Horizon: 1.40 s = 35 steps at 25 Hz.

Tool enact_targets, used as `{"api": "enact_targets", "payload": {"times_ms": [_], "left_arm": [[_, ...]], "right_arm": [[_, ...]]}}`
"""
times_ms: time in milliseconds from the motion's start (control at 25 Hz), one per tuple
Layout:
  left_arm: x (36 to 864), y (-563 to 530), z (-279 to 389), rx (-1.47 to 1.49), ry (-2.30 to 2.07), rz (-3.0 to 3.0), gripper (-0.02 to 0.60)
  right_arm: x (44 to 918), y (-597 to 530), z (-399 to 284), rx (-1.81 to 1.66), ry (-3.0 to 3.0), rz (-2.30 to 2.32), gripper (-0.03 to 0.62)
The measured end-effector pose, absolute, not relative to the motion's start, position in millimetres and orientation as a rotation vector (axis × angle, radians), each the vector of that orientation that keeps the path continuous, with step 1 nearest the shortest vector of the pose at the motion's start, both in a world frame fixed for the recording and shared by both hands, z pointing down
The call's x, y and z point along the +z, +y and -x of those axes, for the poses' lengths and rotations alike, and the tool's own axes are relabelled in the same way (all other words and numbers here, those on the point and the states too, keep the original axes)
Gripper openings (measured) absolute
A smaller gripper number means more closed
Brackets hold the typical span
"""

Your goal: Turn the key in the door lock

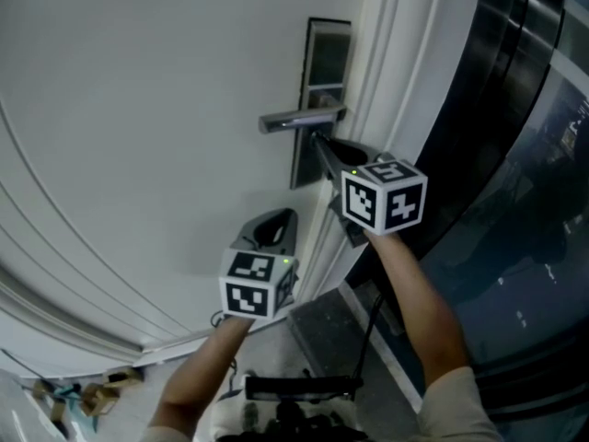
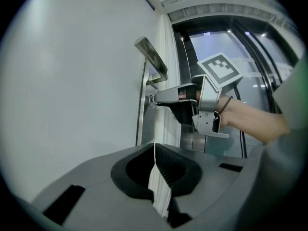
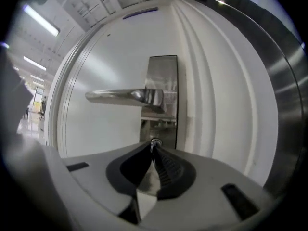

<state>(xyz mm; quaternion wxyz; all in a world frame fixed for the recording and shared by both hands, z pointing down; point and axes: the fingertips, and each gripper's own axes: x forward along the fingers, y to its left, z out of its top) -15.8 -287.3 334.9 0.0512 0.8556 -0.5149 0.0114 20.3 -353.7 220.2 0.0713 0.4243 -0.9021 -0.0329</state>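
- Door (image 1: 138, 109), white, with a steel lock plate (image 1: 324, 72) near its right edge and a lever handle (image 1: 299, 118) reaching left across it.
- The key (image 3: 155, 142) sits in the keyhole just under the handle. Its shaft runs straight into the door.
- The right gripper (image 1: 317, 141) points level at the plate. Its jaws are pinched together on the key's head, with their tips right at the keyhole.
- Lower and to the left, the left gripper (image 1: 274, 221) hangs well apart from the lock, its jaws closed together on nothing.
- The right hand is far nearer and, I judge, is the one to do the turning.
- The key's long axis lies along the gripper's own line. The turn therefore calls for a roll of the wrist about that line, not a push or pull.
- One risk, as I see it, is the small head slipping between the pads if the grip sits off-centre.
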Motion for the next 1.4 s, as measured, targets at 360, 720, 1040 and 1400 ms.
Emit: {"api": "enact_targets", "payload": {"times_ms": [360, 720, 1040, 1400], "left_arm": [[334.3, -285.6, 17.5, 0.029, -1.573, -2.601, 0.018], [331.2, -285.3, 17.4, 0.023, -1.574, -2.603, 0.018], [329.2, -285.8, 17.3, 0.018, -1.581, -2.610, 0.017], [326.0, -285.3, 17.3, 0.013, -1.586, -2.615, 0.018]], "right_arm": [[218.4, -355.4, -24.2, 0.407, -2.953, -1.240, 0.028], [217.8, -357.0, -26.6, 0.791, -3.083, -1.165, 0.035], [222.2, -359.9, -30.7, 1.285, -3.173, -1.079, 0.043], [224.2, -361.7, -32.2, 1.842, -3.203, -0.901, 0.051]]}}
